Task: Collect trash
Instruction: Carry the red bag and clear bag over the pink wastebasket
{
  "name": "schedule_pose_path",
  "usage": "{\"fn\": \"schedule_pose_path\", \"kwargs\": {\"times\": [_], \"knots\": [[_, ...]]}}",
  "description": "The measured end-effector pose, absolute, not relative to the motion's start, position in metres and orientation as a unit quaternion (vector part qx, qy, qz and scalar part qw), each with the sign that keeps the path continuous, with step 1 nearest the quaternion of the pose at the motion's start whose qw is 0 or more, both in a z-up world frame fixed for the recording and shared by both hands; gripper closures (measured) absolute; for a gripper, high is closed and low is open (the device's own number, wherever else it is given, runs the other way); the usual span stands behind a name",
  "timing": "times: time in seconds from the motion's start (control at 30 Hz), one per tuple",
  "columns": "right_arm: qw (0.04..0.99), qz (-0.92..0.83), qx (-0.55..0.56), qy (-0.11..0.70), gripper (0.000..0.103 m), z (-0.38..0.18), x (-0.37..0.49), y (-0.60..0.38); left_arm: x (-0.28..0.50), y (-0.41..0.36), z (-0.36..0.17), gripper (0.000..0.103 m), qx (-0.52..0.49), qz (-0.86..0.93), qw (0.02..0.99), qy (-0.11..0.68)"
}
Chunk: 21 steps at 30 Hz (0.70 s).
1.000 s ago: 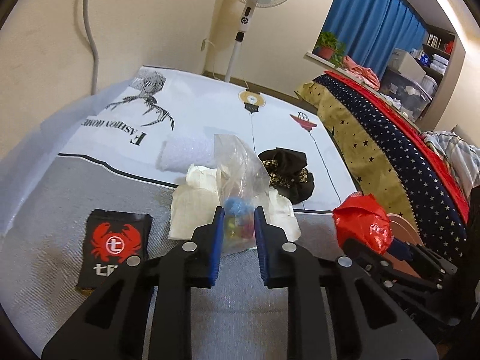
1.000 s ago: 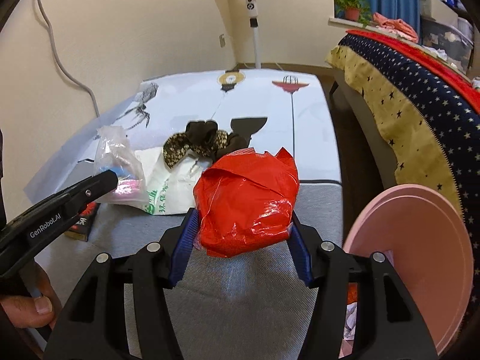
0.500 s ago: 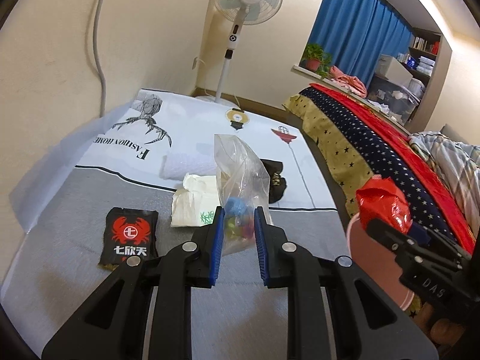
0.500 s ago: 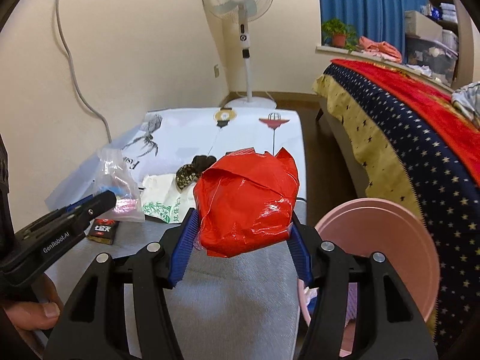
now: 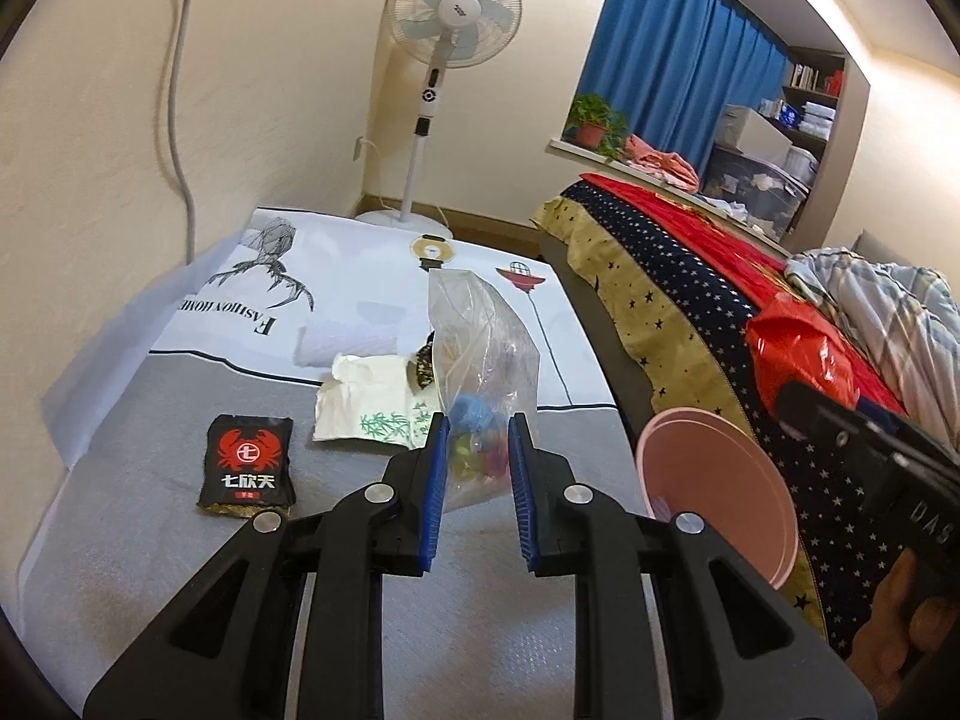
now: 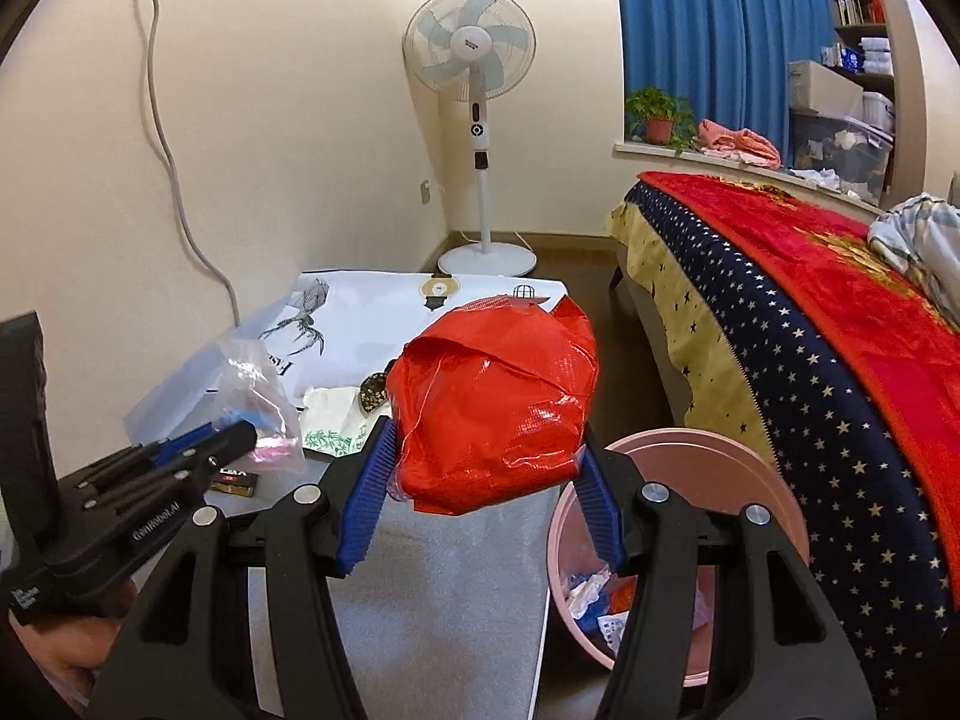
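- The right gripper (image 6: 483, 468) is seen clamped on a crumpled red plastic bag (image 6: 495, 411), which is pinched between the blue pads (image 6: 367, 501) and carried well clear of the grey mat (image 6: 444, 612).
- The pink bin (image 6: 774, 510) is found below and to the right of that gripper, on the floor between the mat's edge and the star-patterned bed cover (image 6: 798, 360); scraps of trash are already visible inside it.
- The deciding relation is judged to be this: the red bag is not yet held over the bin's mouth but just to its left, so a short shift rightward and downward would be needed before release.
- The left gripper (image 5: 477, 468) is seen closed on a clear plastic bag (image 5: 480, 354), whose long axis runs upward and away from the fingers, with coloured bits gathered at its lower end.
- From the left wrist view, the bin (image 5: 717, 498) lies to the right of that gripper, so the right hand is judged the nearer of the two.
- A black crab-print packet (image 5: 249, 462) and a white bamboo-print bag (image 5: 372, 399) are left lying on the mat, apart from both grippers.
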State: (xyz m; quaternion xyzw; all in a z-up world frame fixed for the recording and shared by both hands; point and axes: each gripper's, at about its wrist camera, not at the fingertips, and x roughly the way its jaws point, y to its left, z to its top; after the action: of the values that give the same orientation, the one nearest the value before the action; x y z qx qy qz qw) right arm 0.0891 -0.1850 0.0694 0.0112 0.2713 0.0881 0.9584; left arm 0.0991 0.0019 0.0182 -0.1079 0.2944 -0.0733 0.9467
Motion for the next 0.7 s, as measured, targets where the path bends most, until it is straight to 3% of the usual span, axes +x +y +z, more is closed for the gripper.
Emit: {"fn": "schedule_pose_path", "kwargs": {"times": [0.7], "knots": [[0.960, 0.068, 0.045, 0.266, 0.046, 0.110, 0.086, -0.263, 0.102, -0.020, 0.023, 0.083, -0.101, -0.092, 0.948, 0.288]]}}
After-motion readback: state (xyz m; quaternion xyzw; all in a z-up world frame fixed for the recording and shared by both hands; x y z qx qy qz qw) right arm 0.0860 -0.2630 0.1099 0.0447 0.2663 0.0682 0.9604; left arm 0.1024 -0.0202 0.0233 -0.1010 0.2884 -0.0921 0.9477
